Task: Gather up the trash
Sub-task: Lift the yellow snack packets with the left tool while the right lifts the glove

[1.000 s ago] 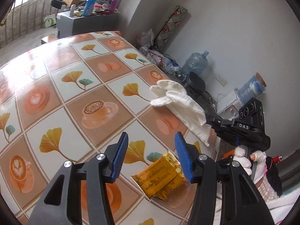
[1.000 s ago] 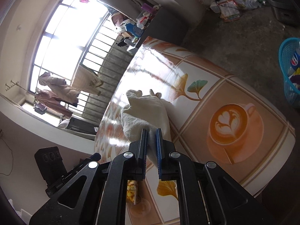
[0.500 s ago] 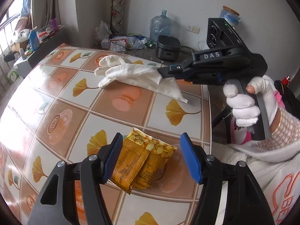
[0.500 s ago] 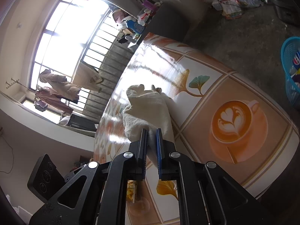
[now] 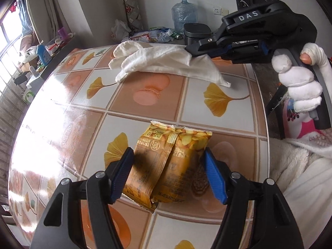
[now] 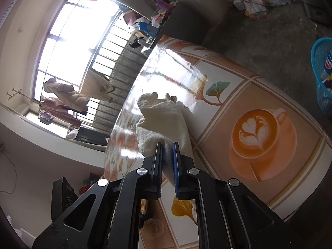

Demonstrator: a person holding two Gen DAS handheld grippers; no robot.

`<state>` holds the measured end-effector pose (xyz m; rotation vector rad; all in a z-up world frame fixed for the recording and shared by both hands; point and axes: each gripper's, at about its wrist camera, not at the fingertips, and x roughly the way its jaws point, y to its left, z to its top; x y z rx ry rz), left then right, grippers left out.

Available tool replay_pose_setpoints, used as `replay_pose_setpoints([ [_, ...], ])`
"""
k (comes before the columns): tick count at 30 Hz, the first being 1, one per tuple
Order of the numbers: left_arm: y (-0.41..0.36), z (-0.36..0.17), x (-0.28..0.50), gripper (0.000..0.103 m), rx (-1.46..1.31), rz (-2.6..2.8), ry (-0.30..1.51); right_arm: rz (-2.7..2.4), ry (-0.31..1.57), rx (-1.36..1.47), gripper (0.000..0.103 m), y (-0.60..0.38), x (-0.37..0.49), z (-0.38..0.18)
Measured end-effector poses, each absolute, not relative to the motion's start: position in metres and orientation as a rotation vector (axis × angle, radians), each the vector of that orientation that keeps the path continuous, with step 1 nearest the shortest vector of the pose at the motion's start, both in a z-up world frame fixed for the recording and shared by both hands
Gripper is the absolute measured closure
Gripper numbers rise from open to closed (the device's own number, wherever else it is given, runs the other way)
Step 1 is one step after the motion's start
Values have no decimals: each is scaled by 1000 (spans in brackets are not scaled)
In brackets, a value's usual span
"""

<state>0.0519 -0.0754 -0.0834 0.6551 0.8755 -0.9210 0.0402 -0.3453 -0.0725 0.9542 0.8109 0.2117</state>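
Note:
Two yellow snack packets (image 5: 168, 155) lie side by side on the tile-patterned table (image 5: 83, 114), near its edge. My left gripper (image 5: 168, 153) points down at them and stands open, one blue finger on each side of the pair, close to the edges without squeezing. My right gripper (image 5: 189, 50) (image 6: 167, 145) is shut on a white cloth (image 5: 157, 62) (image 6: 164, 120) that rests on the far part of the table. A white-gloved hand (image 5: 298, 83) holds that gripper's handle.
A blue plastic basket (image 6: 321, 78) with some rubbish stands on the floor beyond the table. By the far wall are a large water bottle (image 5: 183, 14), a black cooker (image 5: 197, 33) and scattered bags. A cluttered cabinet (image 5: 47, 51) stands at the window side.
My left gripper rolled, sank toward the table, and its jaws widened; the yellow packets now lie between its fingers. The right gripper and the cloth have not moved.

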Motion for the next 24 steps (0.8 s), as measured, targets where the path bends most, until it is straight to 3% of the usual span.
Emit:
replay_pose_setpoints([
  [10, -70, -84, 73, 47, 534, -832, 861, 212, 811, 955, 95, -345, 40, -72],
  [15, -67, -83, 82, 61, 477, -815, 875, 212, 812, 957, 95, -345, 40, -73],
  [24, -66, -81, 88, 75, 428, -806, 881, 213, 812, 960, 95, -345, 40, -73],
])
